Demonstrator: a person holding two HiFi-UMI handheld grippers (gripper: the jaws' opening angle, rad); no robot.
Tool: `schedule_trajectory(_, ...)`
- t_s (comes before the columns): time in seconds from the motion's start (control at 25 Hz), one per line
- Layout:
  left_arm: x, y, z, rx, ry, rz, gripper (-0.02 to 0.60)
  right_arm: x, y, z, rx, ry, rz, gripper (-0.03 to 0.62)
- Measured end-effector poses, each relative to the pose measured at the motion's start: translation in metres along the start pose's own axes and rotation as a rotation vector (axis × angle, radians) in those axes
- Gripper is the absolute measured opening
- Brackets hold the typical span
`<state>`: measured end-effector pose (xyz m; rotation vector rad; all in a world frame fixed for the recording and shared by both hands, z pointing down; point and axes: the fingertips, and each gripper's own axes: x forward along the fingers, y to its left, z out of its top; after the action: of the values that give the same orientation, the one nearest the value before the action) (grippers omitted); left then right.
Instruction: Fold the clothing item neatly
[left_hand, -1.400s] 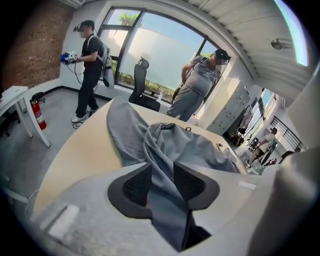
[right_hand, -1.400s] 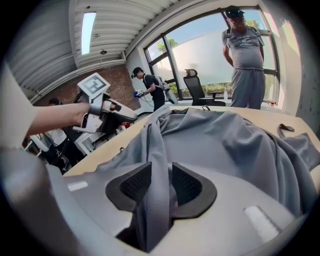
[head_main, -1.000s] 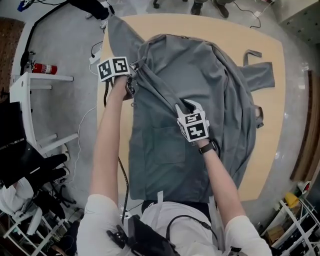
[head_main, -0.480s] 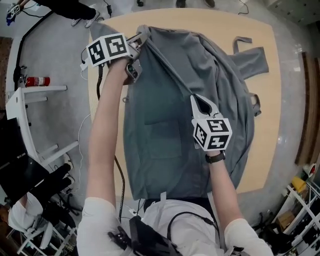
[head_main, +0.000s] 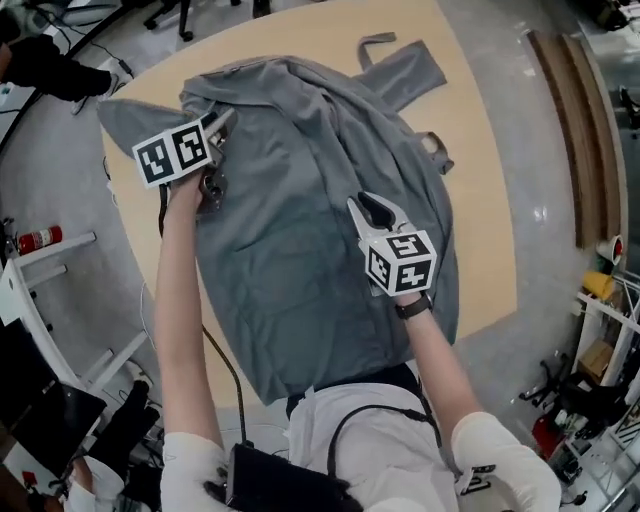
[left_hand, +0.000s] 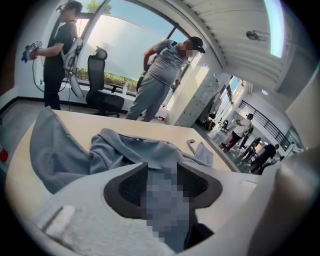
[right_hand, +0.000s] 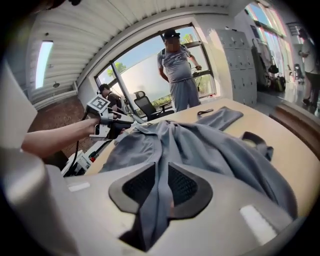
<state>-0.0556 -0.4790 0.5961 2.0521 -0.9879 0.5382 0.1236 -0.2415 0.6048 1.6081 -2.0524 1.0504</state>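
A grey garment (head_main: 300, 190) lies rumpled across the tan table (head_main: 480, 230), its near hem hanging over the edge towards me. My left gripper (head_main: 218, 122) is at the garment's left edge. In the left gripper view its jaws (left_hand: 161, 175) have just been opening and stand wide, with a thick fold of cloth (left_hand: 135, 150) still running between them. My right gripper (head_main: 362, 205) is over the middle of the garment. Its jaws (right_hand: 161, 175) have just eased open a little, but the pads still pinch a narrow fold of cloth (right_hand: 210, 140).
A sleeve and straps (head_main: 405, 70) trail towards the table's far right corner. Two people (left_hand: 165, 75) and an office chair (left_hand: 102, 95) stand beyond the table's far side. A red extinguisher (head_main: 35, 240) lies on the floor at left, with shelving (head_main: 605, 330) at right.
Both hands have lifted and travelled with folds of the garment, dragging it across the table. The head view has swung round, so the table sits turned in the picture.
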Motion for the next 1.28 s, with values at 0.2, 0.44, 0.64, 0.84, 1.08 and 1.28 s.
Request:
schedule_trajectory(0.2,0.029,-0.088,-0.027,0.173,0.092,-0.085,0.19,-0.08,-0.066,-0.043,0.082,-0.006,-0.144,0.095)
schedule_trajectory(0.44,0.102,-0.181,-0.017,0.268,0.166,-0.156,0.19,-0.14,-0.14,-0.092,0.166,0.012,-0.319,0.114)
schedule_trajectory(0.64,0.183,-0.199,-0.015,0.3,0.3,-0.053,0.19,-0.158,-0.16,-0.126,0.181,0.073,-0.337,0.138)
schedule_trajectory(0.84,0.224,-0.185,-0.052,0.24,0.49,0.051,0.19,-0.159,-0.16,-0.153,0.18,0.146,-0.313,0.147)
schedule_trajectory(1.08,0.232,-0.164,-0.064,0.22,0.479,0.212,0.05,-0.148,-0.162,-0.179,0.154,0.222,-0.338,0.133)
schedule_trajectory(1.28,0.223,-0.164,-0.057,0.202,0.433,0.182,0.012,-0.152,-0.17,-0.182,0.158,0.197,-0.397,0.02)
